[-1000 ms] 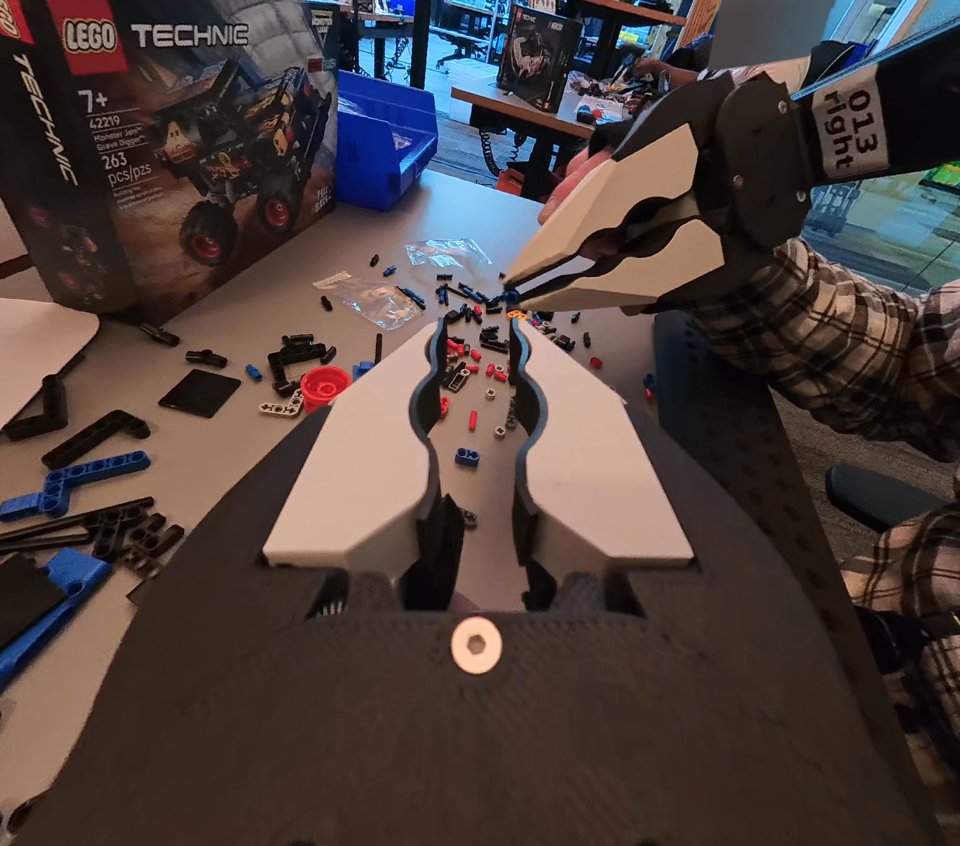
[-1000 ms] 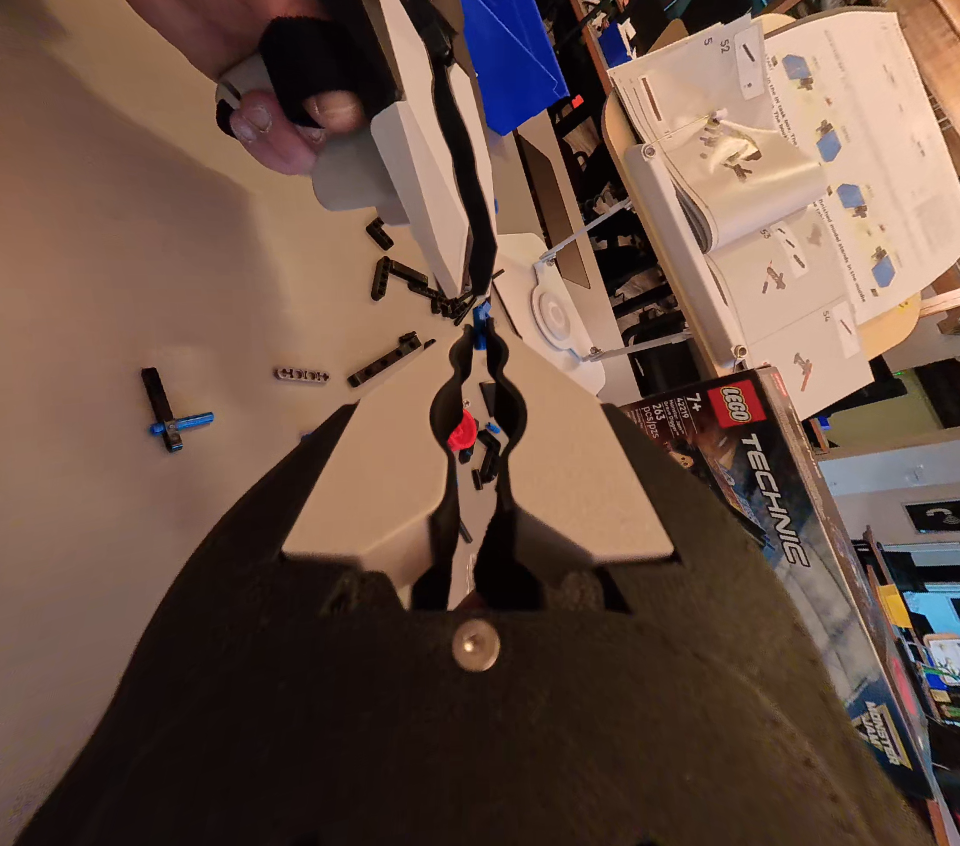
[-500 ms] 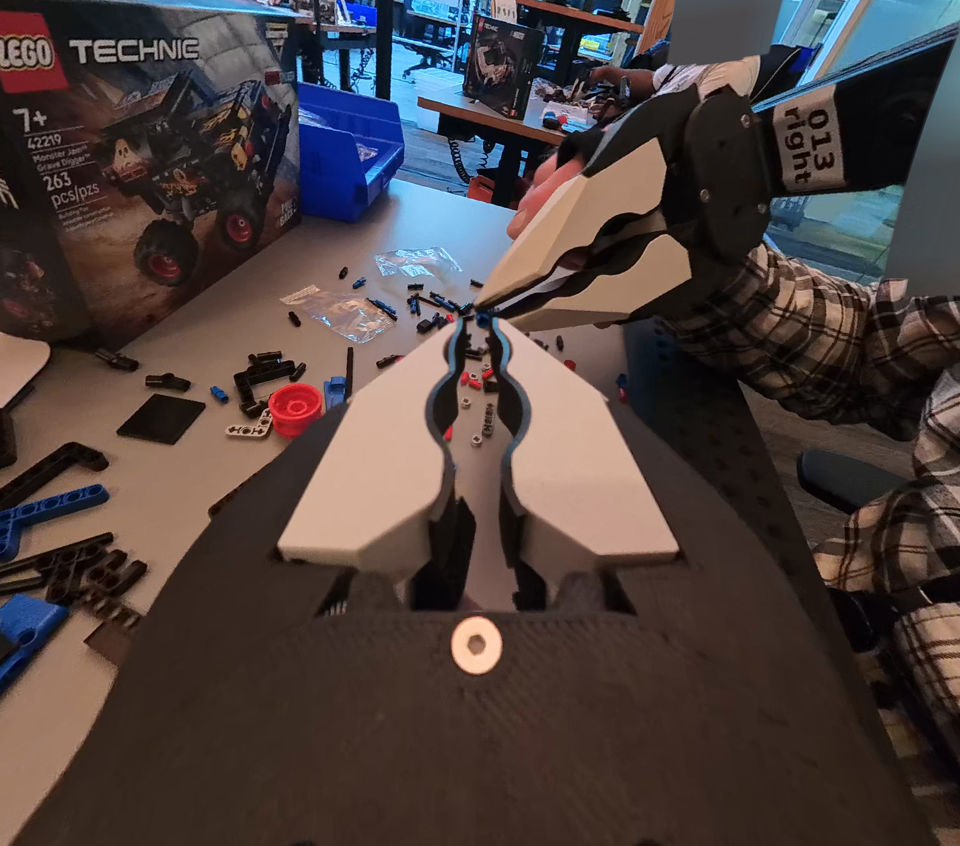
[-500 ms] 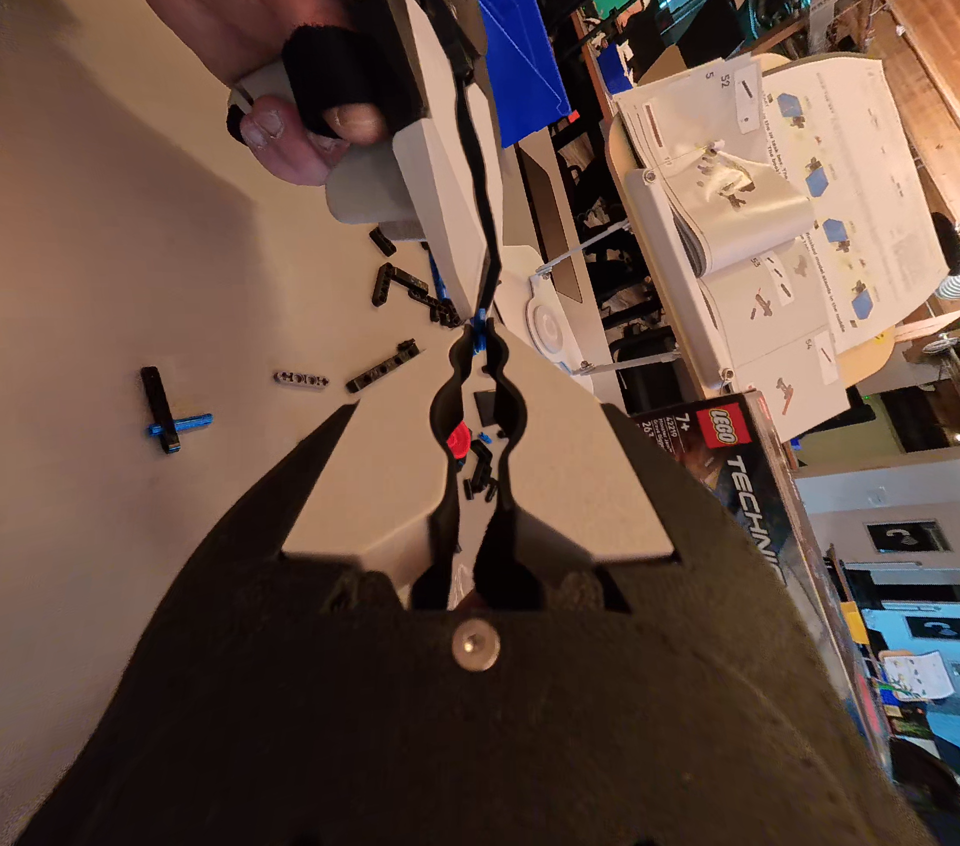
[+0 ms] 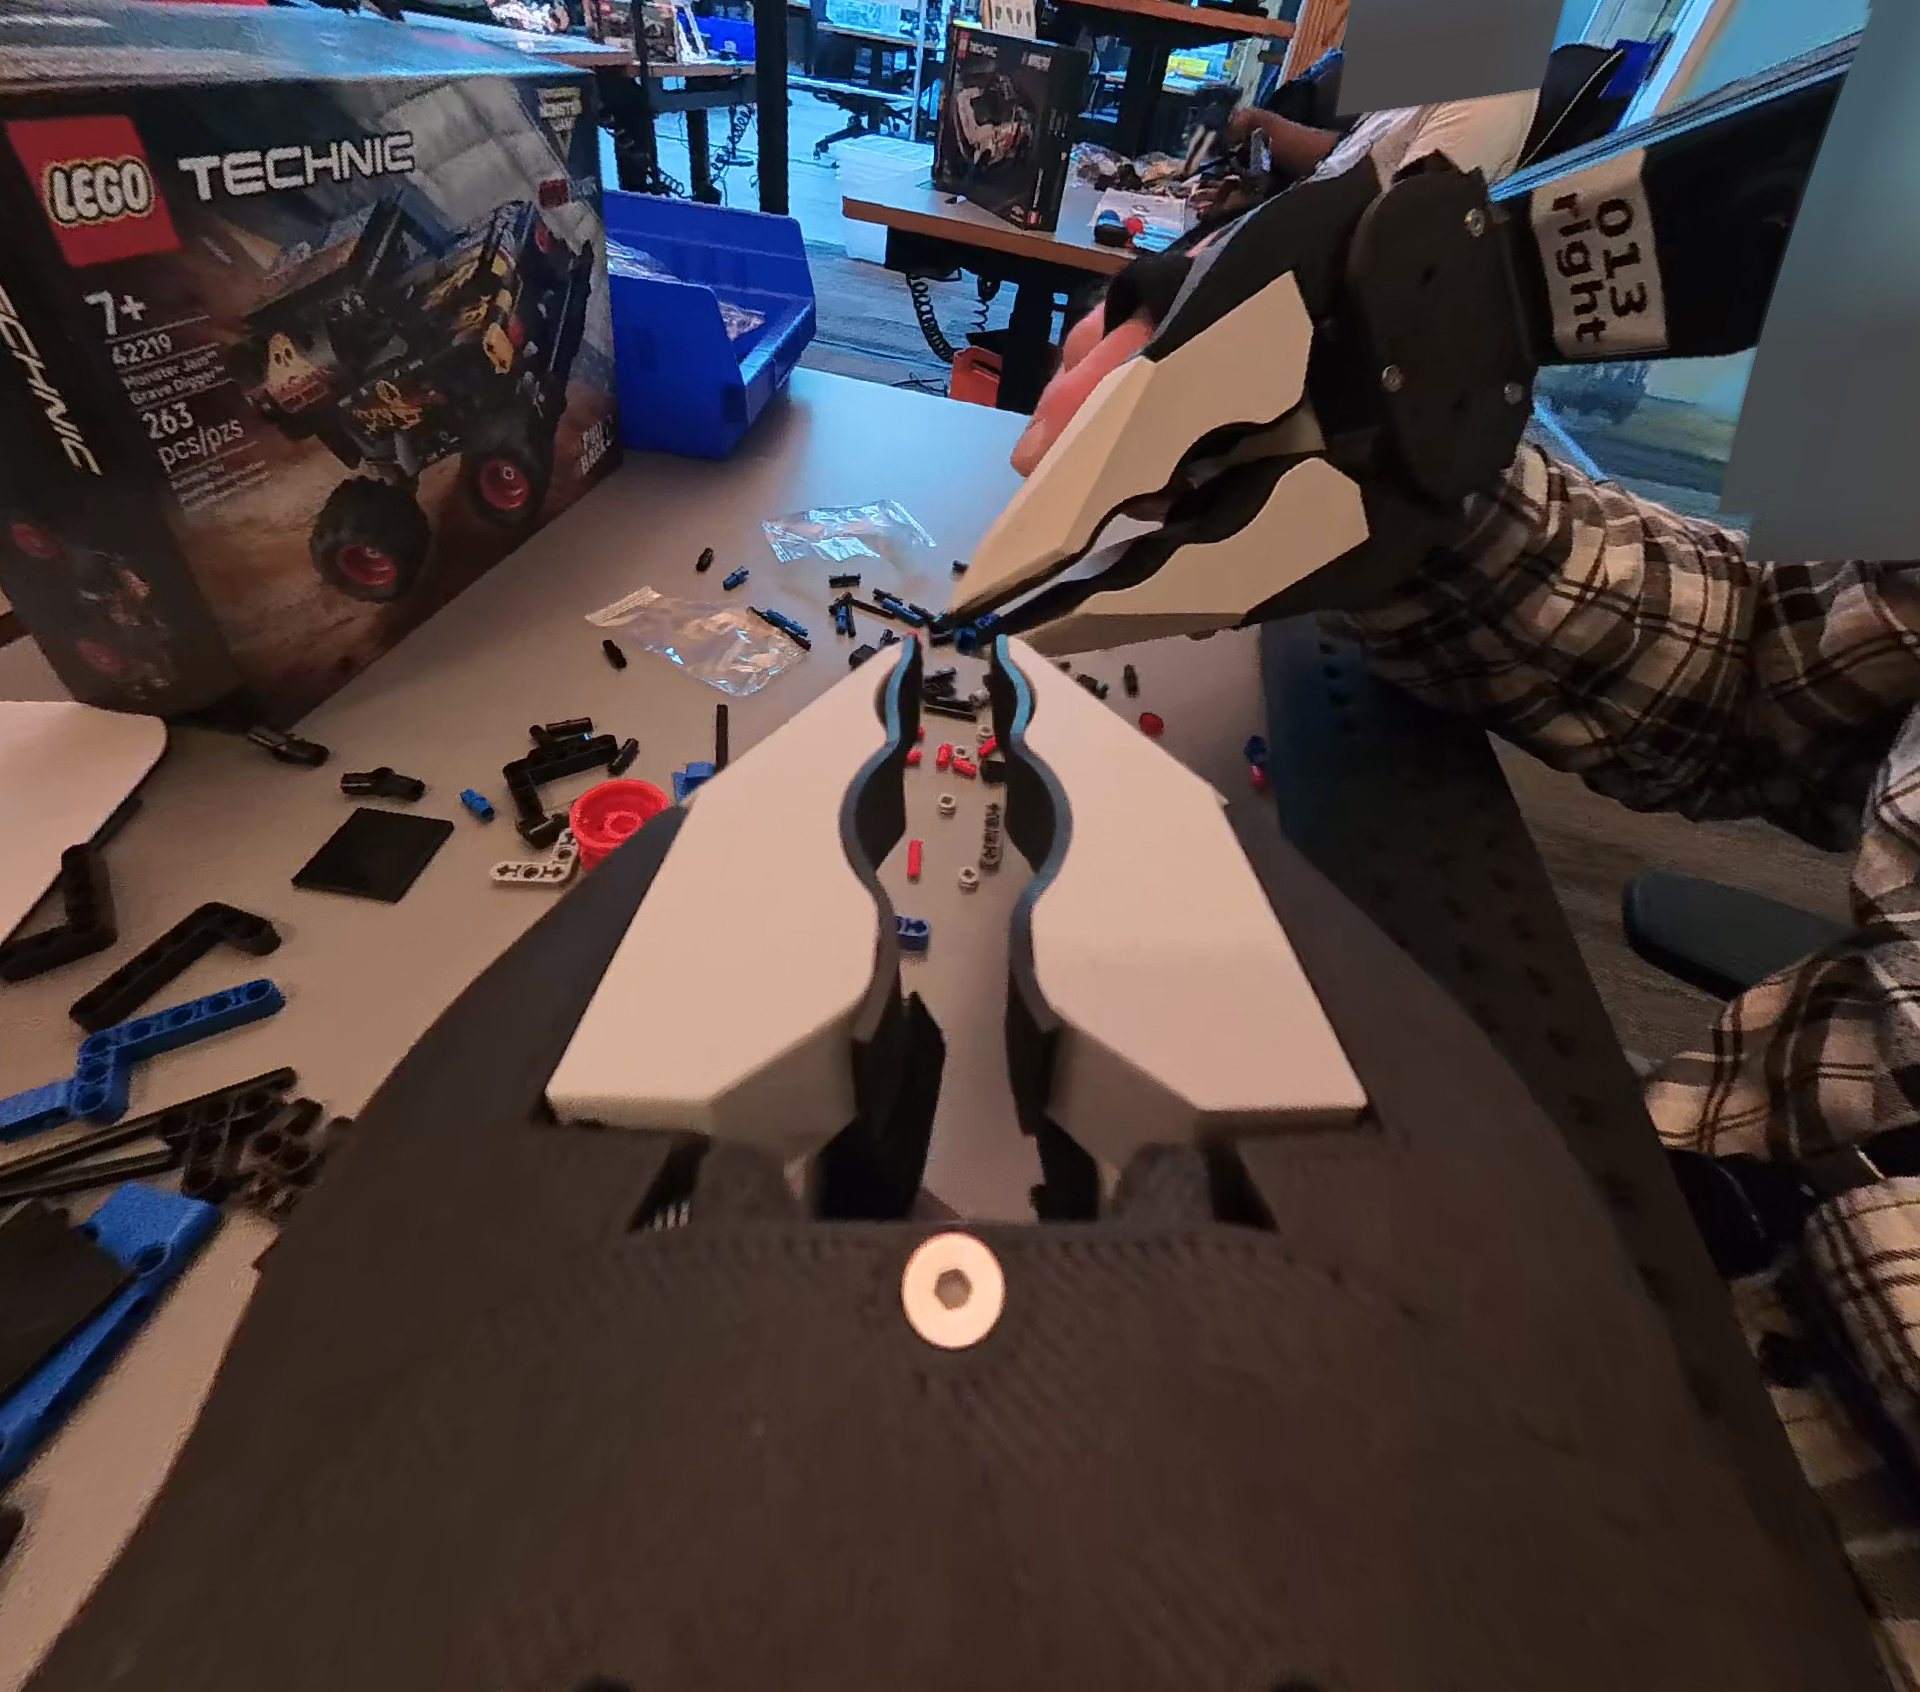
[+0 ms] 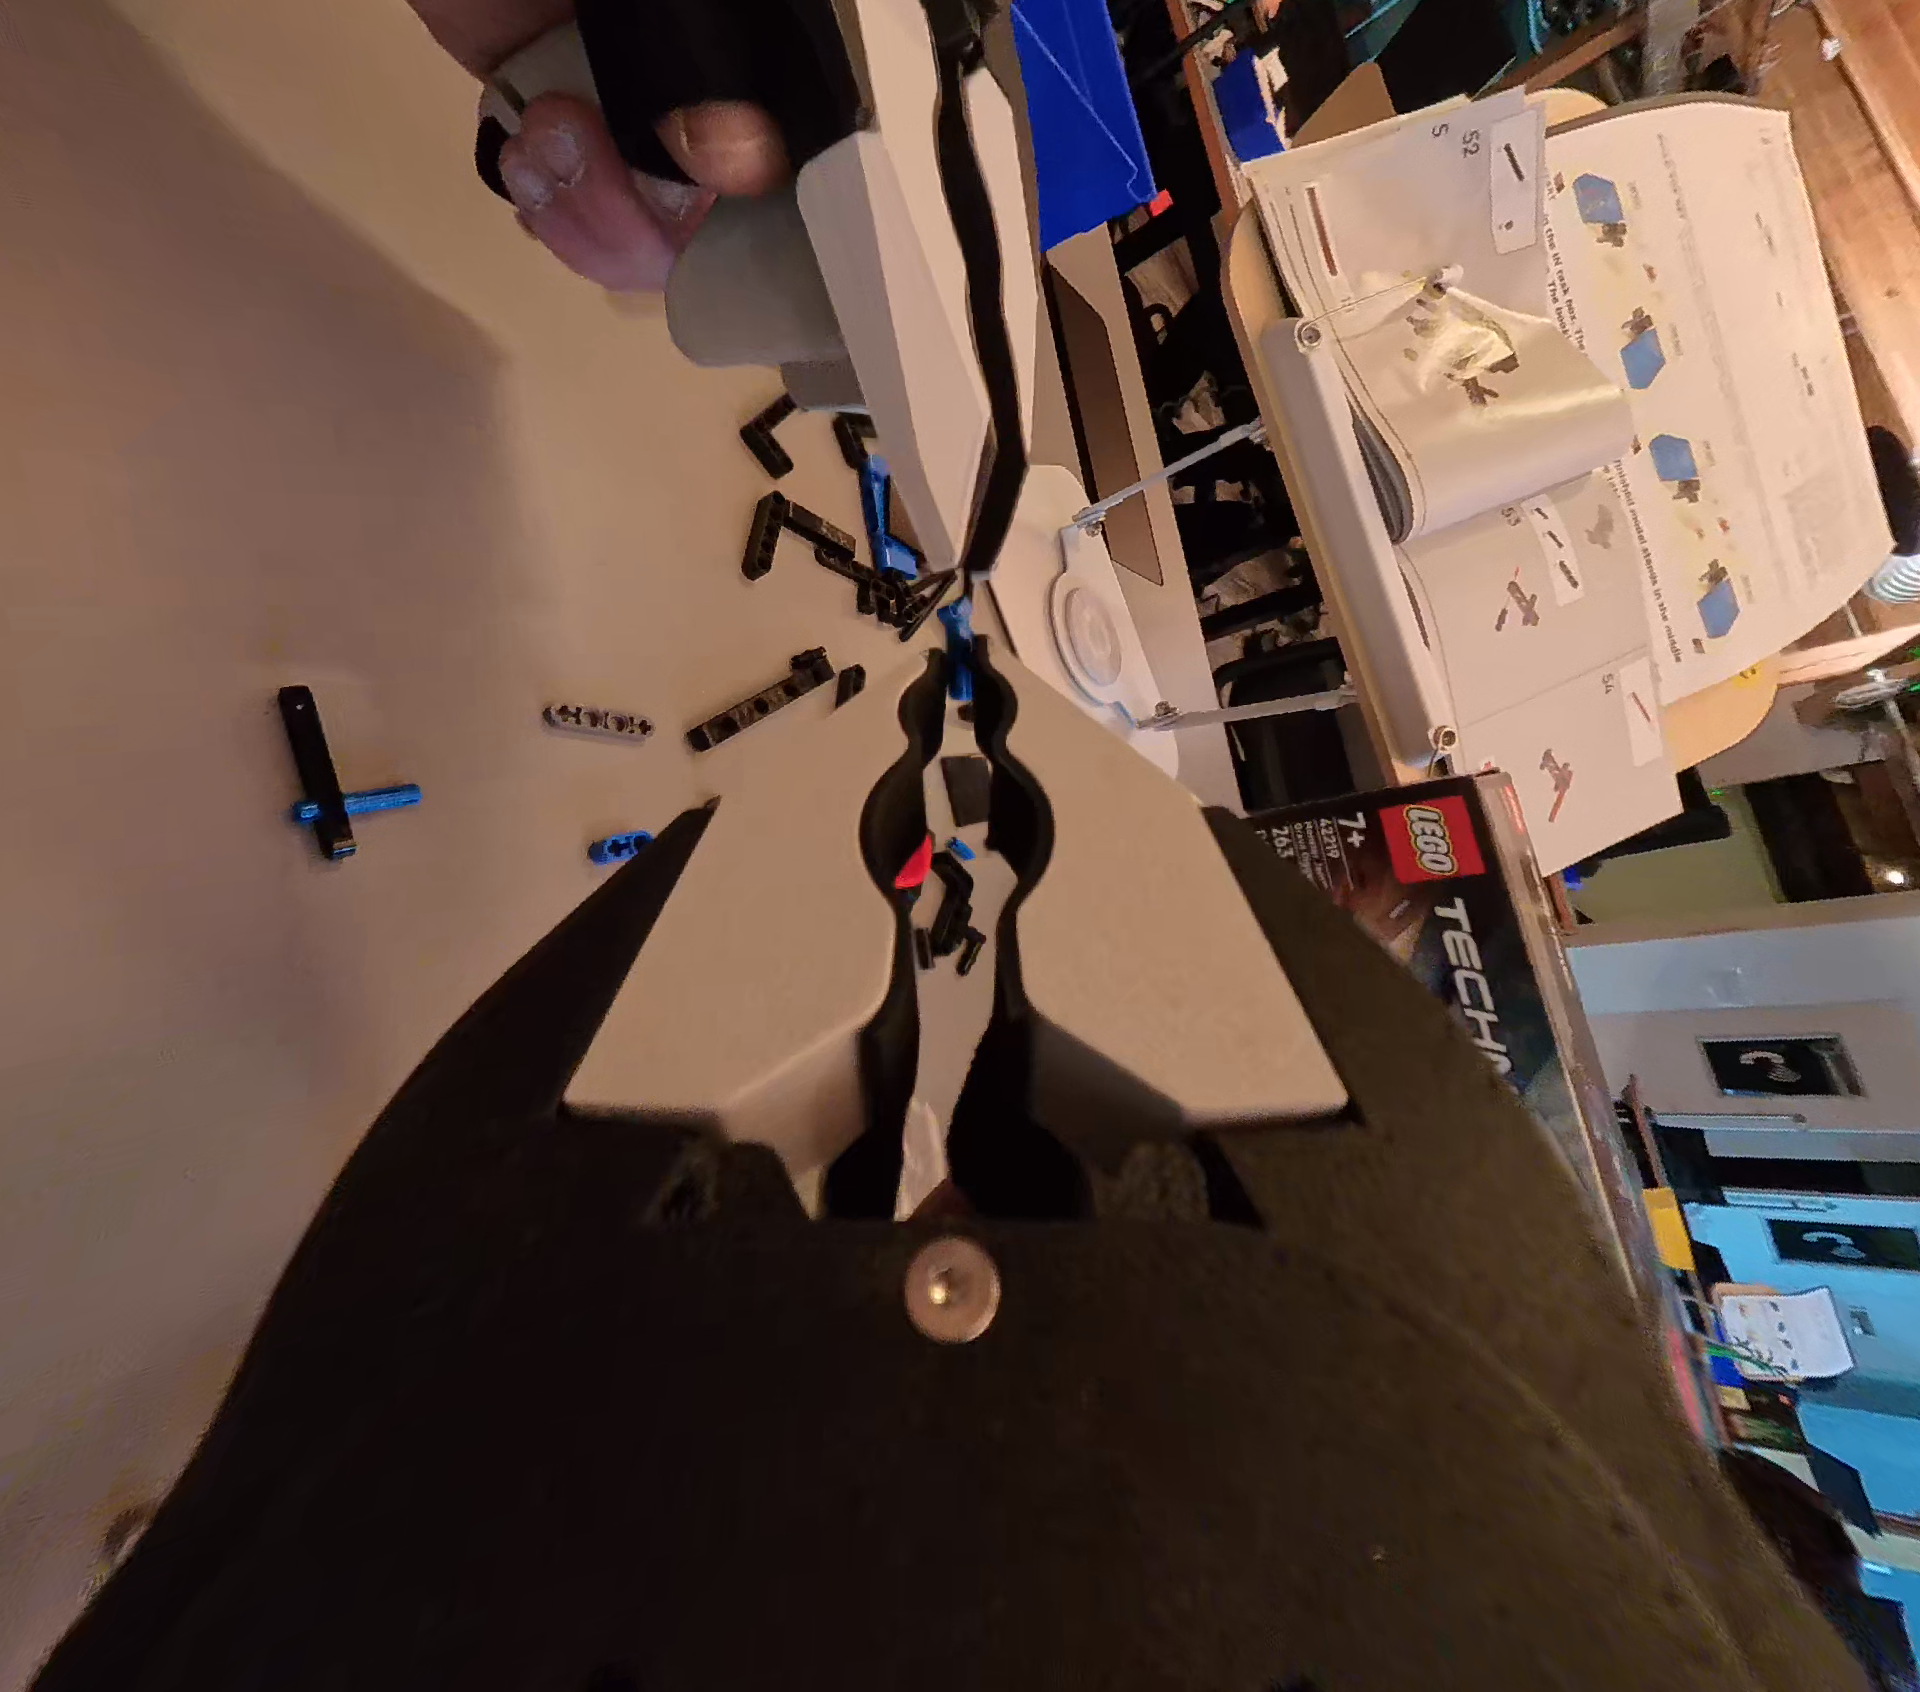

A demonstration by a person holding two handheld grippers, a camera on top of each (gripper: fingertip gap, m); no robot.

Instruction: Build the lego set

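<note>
While both grippers meet tip to tip above the table (image 5: pixel 894 437), bare tabletop lies behind the right one. Right gripper (image 6: pixel 961 676) clamps a small blue pin (image 6: pixel 956 655), long axis along its fingers, pointing at the left gripper (image 5: pixel 954 655), whose tips are narrowly parted. Loose parts (image 5: pixel 956 759) are scattered below; the box (image 5: pixel 291 312) is left.

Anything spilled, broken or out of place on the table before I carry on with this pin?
Nothing looks damaged. Loose pieces are scattered across the table, as expected mid-build. One small thing: a red pin and a blue pin sit at the table's right edge and might get knocked off. The right gripper holds the blue pin.
</note>
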